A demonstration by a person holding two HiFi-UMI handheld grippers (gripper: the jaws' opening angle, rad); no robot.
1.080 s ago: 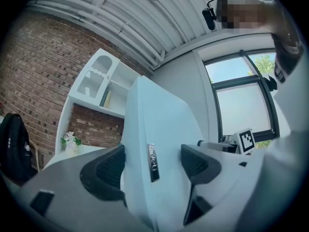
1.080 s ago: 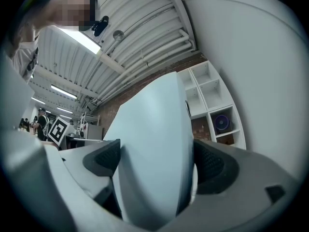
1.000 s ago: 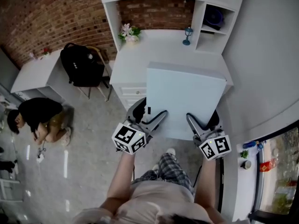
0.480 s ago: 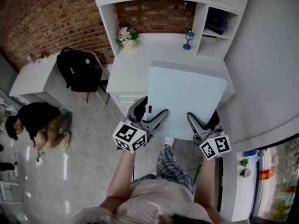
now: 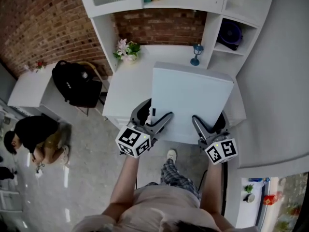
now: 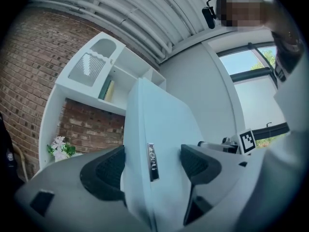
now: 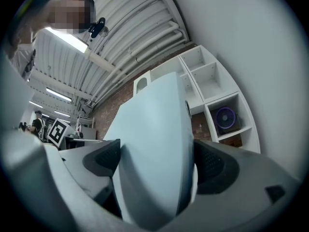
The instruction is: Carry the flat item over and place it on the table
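Observation:
A pale blue flat item [image 5: 190, 100], like a closed laptop with a small metal logo plate [image 6: 152, 162], is held level over the near part of a white desk [image 5: 159, 59]. My left gripper [image 5: 153, 119] is shut on its near left edge, with the flat item [image 6: 159, 144] clamped between the dark pads. My right gripper [image 5: 210, 125] is shut on its near right edge; the flat item [image 7: 154, 153] fills that view between the jaws. Much of the desk top is hidden under the item.
On the desk stand a flower pot [image 5: 125, 51] at the back left and a small blue lantern [image 5: 195, 54] at the back. Shelves hold a purple fan [image 5: 231, 33]. A black backpack [image 5: 76, 83] hangs on a chair left; a person [image 5: 34, 134] crouches on the floor.
Both grippers and the flat item have moved forward toward the desk, which now lies closer beneath them. The grip on both edges is unchanged.

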